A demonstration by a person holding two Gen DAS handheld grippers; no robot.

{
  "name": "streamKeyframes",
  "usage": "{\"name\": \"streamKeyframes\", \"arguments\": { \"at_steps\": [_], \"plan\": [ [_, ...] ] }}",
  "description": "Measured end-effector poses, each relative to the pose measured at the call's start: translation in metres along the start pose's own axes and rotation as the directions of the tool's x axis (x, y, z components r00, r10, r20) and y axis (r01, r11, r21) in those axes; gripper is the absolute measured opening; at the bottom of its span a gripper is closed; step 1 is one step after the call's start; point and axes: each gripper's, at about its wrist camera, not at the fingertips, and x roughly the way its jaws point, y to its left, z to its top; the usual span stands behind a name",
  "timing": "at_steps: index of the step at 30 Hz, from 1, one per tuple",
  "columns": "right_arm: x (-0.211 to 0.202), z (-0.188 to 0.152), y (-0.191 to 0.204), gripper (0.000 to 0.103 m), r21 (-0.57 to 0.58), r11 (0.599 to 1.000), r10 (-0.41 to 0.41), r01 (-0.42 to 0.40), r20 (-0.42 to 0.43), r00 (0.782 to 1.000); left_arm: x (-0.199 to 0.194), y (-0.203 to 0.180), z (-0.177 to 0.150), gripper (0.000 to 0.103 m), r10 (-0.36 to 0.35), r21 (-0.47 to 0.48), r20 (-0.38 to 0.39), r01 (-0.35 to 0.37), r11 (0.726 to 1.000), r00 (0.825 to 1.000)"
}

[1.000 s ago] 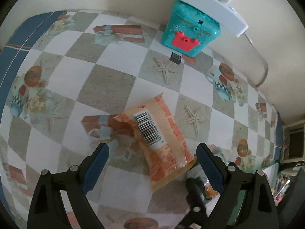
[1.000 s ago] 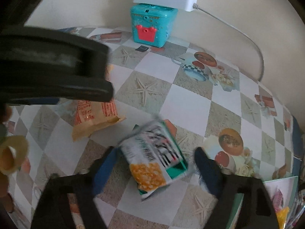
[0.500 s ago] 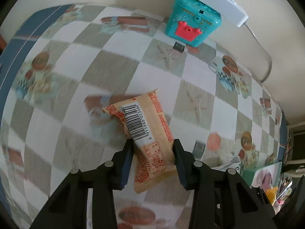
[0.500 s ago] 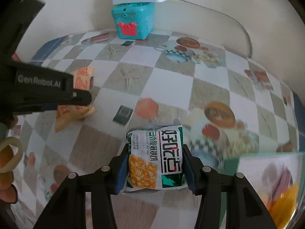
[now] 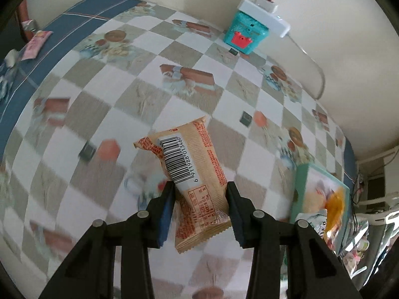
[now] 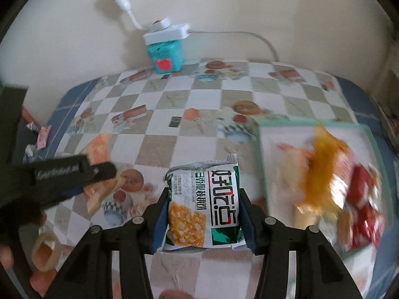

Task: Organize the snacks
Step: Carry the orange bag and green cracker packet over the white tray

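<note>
My left gripper (image 5: 199, 196) is shut on an orange snack packet (image 5: 192, 174) with a barcode, held above the checked tablecloth. My right gripper (image 6: 203, 204) is shut on a green and white snack packet (image 6: 204, 204) with a yellow cracker picture, also lifted off the table. The left gripper and its orange packet (image 6: 99, 167) show at the left of the right wrist view. A teal-rimmed tray (image 6: 261, 149) holding several snacks lies to the right; it also shows in the left wrist view (image 5: 299, 184).
A teal toy box (image 6: 165, 57) with a white power strip (image 6: 167, 31) on top stands at the back by the wall; it shows in the left wrist view too (image 5: 245, 35). A pink packet (image 5: 36, 44) lies on the blue border at far left.
Both grippers closed on their packets and lifted them off the table. Both views have pulled back, and the snack tray has come into view on the right.
</note>
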Motion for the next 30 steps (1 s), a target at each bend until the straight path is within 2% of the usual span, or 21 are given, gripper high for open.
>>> {"name": "streamKeyframes", "arguments": {
  "at_steps": [7, 11, 13, 19, 22, 27, 30],
  "plan": [
    [-0.035, -0.028, -0.042, 0.053, 0.171, 0.985, -0.033, 0.028, 0.025, 0.999, -0.034, -0.024, -0.041, 0.043, -0.028, 0.047, 0.062, 0.025, 0.999, 0.998],
    [-0.046, -0.033, -0.072, 0.053, 0.215, 0.974, -0.086, 0.076, 0.035, 0.996, -0.039, -0.054, -0.059, 0.043, -0.048, 0.137, 0.073, 0.038, 0.99, 0.996],
    [-0.052, -0.031, -0.092, 0.053, 0.243, 0.964, -0.12, 0.106, 0.046, 0.992, -0.038, -0.069, -0.065, 0.043, -0.081, 0.176, 0.059, 0.069, 0.982, 0.995],
    [-0.066, -0.034, -0.161, 0.053, 0.361, 0.912, -0.228, 0.193, 0.057, 0.972, -0.024, -0.133, -0.09, 0.043, -0.168, 0.333, 0.006, 0.157, 0.93, 0.986],
    [-0.067, -0.04, -0.188, 0.053, 0.409, 0.889, -0.245, 0.206, 0.045, 0.968, -0.016, -0.159, -0.106, 0.043, -0.199, 0.39, -0.032, 0.196, 0.9, 0.979],
    [-0.072, -0.047, -0.214, 0.053, 0.456, 0.866, -0.255, 0.208, 0.045, 0.966, -0.007, -0.188, -0.128, 0.043, -0.193, 0.462, -0.061, 0.2, 0.864, 0.979],
    [-0.069, -0.048, -0.22, 0.053, 0.463, 0.865, -0.244, 0.191, 0.056, 0.968, -0.002, -0.197, -0.137, 0.043, -0.178, 0.495, -0.066, 0.187, 0.848, 0.982]
  ]
}}
